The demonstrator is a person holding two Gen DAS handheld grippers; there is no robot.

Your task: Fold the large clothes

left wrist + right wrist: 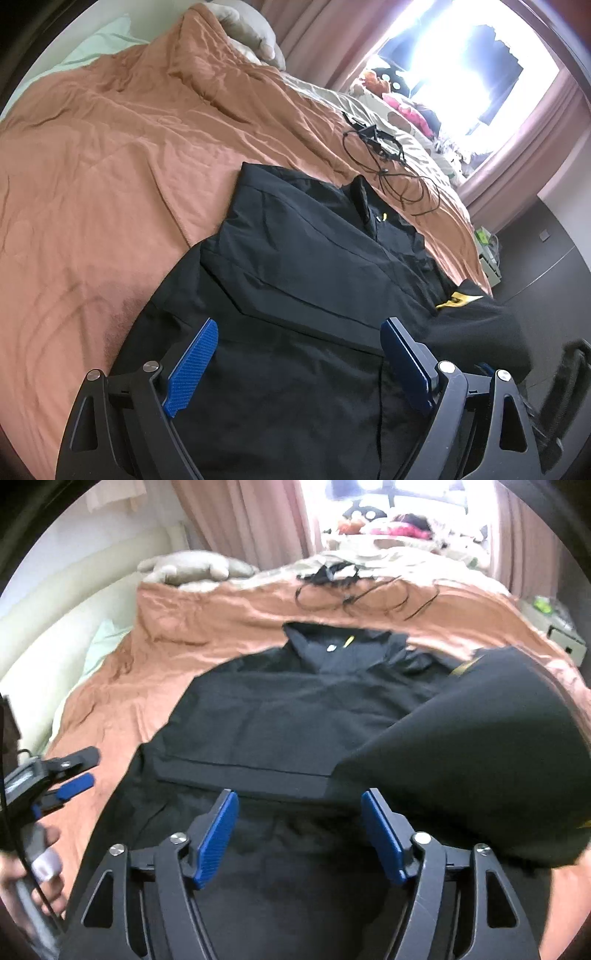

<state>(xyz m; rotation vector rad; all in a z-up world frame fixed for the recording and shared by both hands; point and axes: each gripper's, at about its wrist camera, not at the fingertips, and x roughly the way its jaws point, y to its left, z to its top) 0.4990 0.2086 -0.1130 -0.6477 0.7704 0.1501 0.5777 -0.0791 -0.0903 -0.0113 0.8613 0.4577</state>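
The large black collared fabric garment (pixel 280 709) lies at the near edge of the bed's orange quilted cover (pixel 92 177), one sleeve folded inward and further folds judged outstanding, while left gripper (pixel 299 328) and right gripper (pixel 299 801) hover wide open, holding nothing.

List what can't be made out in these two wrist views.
- Black jacket near hem: left wrist view, cut off by the bottom edge and the left claw.
- Jacket's right sleeve: right wrist view, a lifted black fold covers it.
- Outside the window: left wrist view, blown out by glare.
- Cable tangle and the device it joins: right wrist view, blurred and small.
- Right claw: open, over the jacket.
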